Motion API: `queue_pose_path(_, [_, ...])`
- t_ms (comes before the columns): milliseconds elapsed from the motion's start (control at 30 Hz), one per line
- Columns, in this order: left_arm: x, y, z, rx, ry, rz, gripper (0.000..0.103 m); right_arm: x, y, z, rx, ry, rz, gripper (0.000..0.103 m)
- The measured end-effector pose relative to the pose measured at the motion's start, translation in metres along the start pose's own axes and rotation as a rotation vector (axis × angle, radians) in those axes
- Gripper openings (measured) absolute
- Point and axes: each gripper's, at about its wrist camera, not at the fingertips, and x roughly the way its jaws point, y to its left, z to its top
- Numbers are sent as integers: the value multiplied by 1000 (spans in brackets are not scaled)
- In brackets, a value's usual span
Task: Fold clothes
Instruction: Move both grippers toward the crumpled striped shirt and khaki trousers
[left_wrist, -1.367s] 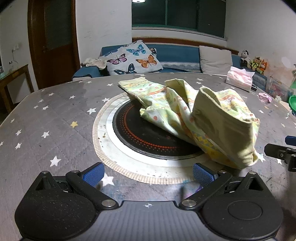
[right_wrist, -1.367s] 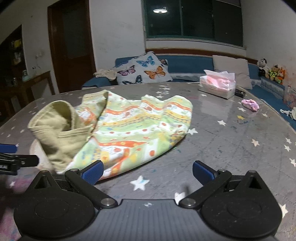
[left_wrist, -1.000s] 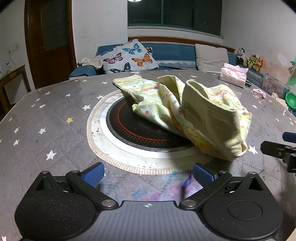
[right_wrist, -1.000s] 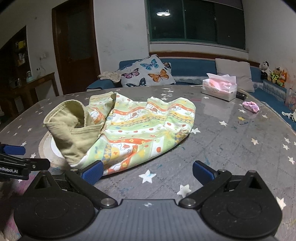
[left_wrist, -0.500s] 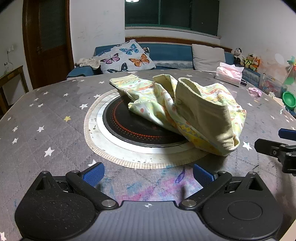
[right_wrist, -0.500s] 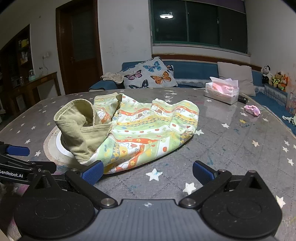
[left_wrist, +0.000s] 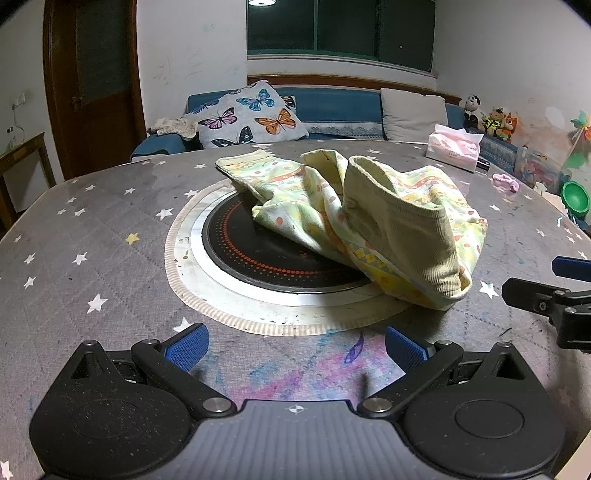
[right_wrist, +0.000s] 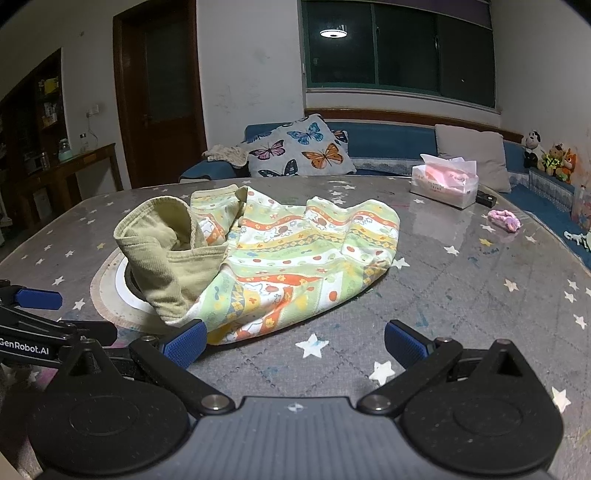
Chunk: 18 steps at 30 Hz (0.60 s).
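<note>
A small patterned garment (left_wrist: 332, 206) (right_wrist: 295, 254) in pale green, yellow and orange lies crumpled on the table, its ribbed yellow-green waistband (left_wrist: 402, 225) (right_wrist: 162, 254) standing open at the near end. Part of it rests on the round black hotplate (left_wrist: 258, 247). My left gripper (left_wrist: 295, 345) is open, low over the table in front of the garment, with nothing between its fingers. My right gripper (right_wrist: 293, 341) is open too, its left pad (right_wrist: 184, 341) close to the garment's near hem. Each gripper shows at the edge of the other's view.
The grey star-printed tablecloth (left_wrist: 92, 258) covers a large round table. A pink tissue box (right_wrist: 445, 182) and a small pink cloth (right_wrist: 504, 219) sit at the far right. A green bowl (left_wrist: 575, 199) is at the right edge. A sofa with a butterfly cushion (left_wrist: 251, 118) stands behind.
Both grippers have drawn back toward me from the garment, which now looks farther off. They stay open. The garment lies where it was.
</note>
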Motion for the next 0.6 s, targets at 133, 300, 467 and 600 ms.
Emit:
queue_pose_path(133, [2, -1, 1, 4, 4, 0, 103, 2, -1, 0, 0, 4, 0, 103])
queue_pose_path(300, [5, -1, 3, 8, 9, 1, 103, 4, -2, 1, 0, 6, 1, 103])
queue_pose_path(467, [10, -1, 6, 11, 17, 1, 103, 8, -3, 3, 1, 14, 1, 103])
queue_pose_path(600, [14, -1, 10, 14, 21, 0, 103, 13, -3, 6, -3, 20, 1, 103])
